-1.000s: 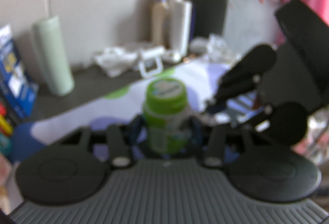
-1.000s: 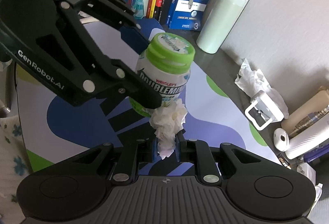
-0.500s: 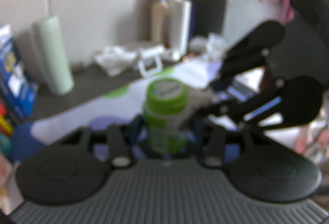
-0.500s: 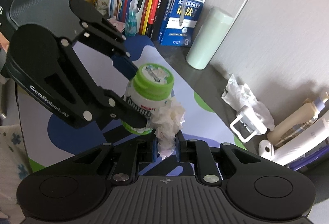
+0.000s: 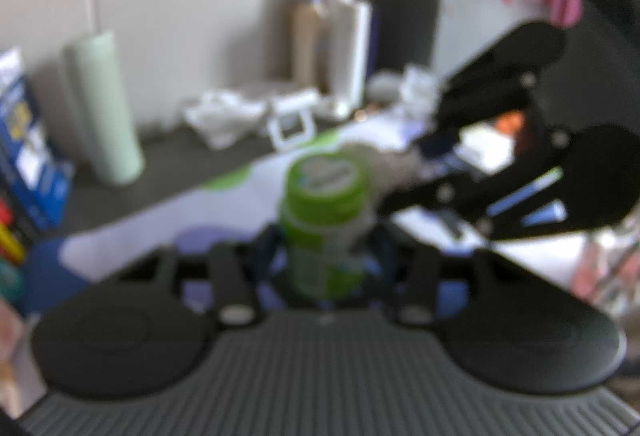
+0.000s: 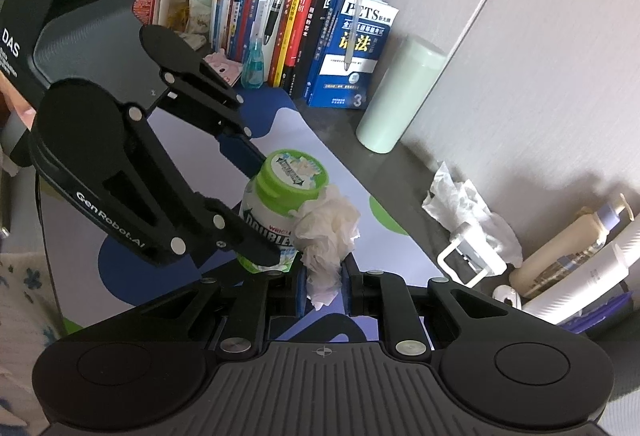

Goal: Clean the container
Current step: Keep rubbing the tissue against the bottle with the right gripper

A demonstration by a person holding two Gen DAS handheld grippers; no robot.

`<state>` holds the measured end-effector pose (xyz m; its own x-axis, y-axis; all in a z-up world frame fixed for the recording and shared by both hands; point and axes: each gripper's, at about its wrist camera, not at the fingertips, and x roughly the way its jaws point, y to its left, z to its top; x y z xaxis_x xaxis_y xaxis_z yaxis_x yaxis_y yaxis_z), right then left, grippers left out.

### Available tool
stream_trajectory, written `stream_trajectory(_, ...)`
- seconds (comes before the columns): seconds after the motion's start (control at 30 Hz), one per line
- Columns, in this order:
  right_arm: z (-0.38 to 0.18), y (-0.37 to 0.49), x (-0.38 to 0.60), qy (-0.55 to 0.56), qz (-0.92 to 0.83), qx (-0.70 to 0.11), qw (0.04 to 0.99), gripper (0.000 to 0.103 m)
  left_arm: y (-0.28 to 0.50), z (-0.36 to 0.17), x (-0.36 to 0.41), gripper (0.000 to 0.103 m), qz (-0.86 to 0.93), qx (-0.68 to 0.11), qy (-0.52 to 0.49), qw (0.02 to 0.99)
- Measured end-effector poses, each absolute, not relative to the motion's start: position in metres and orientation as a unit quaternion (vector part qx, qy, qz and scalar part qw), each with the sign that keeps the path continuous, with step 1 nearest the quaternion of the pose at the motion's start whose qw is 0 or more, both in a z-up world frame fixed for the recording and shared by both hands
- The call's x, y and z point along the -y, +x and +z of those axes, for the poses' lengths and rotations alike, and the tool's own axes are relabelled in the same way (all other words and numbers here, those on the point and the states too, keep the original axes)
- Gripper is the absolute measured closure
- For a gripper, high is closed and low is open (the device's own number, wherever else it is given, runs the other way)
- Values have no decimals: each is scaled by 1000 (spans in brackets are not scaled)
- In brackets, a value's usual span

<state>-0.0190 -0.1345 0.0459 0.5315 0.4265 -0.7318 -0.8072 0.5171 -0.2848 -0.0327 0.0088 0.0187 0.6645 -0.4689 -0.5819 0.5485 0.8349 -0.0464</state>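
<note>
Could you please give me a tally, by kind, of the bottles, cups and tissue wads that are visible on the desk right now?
Gum bottle with green lid: 1
Lotion or pump bottles at the wall: 2
Small blue bottle by the books: 1
Pale green cup: 1
Crumpled tissue wads, one in the right tongs, one loose by the wall: 2
Total: 7

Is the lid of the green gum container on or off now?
On. The green lid sits closed on the gum container, which the left gripper holds upright.
</note>
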Motion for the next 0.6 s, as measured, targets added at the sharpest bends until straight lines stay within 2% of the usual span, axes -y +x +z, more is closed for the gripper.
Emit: stream_trajectory(0.6,21,-18,131,-317,381,-331,803,87,-30,16,-7,55,-276,-300,66,911)
